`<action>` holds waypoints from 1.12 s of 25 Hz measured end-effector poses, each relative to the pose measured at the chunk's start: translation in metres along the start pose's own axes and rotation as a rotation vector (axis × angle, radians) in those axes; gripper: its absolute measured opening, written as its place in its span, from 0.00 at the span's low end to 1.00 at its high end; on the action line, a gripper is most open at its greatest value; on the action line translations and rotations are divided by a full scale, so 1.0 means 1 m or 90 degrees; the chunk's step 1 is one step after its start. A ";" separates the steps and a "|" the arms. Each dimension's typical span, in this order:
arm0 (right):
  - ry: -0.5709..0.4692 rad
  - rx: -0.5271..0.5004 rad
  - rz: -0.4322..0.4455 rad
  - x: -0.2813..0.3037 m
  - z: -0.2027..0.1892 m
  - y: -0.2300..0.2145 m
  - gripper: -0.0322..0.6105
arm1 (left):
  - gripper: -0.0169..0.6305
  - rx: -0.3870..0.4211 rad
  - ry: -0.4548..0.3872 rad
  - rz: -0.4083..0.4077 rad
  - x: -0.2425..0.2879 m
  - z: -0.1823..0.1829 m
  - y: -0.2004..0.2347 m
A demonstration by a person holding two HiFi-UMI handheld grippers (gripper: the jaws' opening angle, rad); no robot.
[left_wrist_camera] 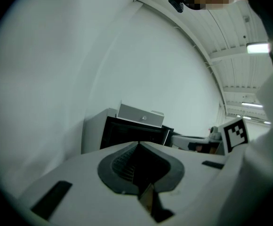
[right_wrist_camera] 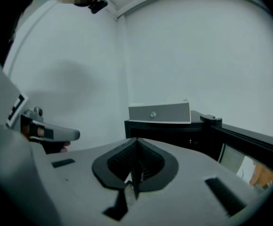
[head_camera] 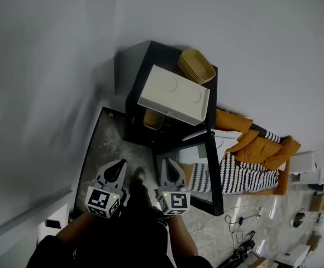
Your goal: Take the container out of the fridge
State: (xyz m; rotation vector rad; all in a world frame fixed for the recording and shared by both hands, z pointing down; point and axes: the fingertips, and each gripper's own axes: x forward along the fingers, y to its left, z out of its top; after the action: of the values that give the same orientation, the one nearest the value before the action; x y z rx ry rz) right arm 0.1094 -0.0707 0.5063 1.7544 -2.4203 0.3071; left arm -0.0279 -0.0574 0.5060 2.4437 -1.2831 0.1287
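The left gripper (head_camera: 119, 166) and the right gripper (head_camera: 167, 165) are side by side in front of the open black fridge (head_camera: 153, 54). Each has its jaws pressed together on nothing. Their cubes bear black-and-white square markers (head_camera: 101, 200). A tan container (head_camera: 153, 119) sits inside the fridge near its top edge, below a white box (head_camera: 176, 94) on the fridge's top.

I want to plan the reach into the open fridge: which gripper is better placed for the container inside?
Probably right. The right gripper sits nearly in line with the yellow container inside the fridge; the left gripper is further left. Both are shut and empty, so it must open first.
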 end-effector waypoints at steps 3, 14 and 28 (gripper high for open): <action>0.018 -0.063 0.004 0.030 -0.011 -0.011 0.05 | 0.03 0.001 -0.008 -0.004 0.012 0.010 0.000; 0.141 -0.187 0.065 0.117 -0.088 -0.043 0.05 | 0.03 0.003 -0.005 0.005 0.069 0.026 -0.004; 0.411 -0.470 0.146 0.187 -0.223 -0.071 0.13 | 0.03 0.004 0.003 0.023 0.100 0.036 0.010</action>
State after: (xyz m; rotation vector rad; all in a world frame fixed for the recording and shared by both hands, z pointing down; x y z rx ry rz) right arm 0.1169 -0.2099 0.7714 0.8839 -1.8906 -0.0185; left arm 0.0184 -0.1533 0.5012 2.4249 -1.3271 0.1493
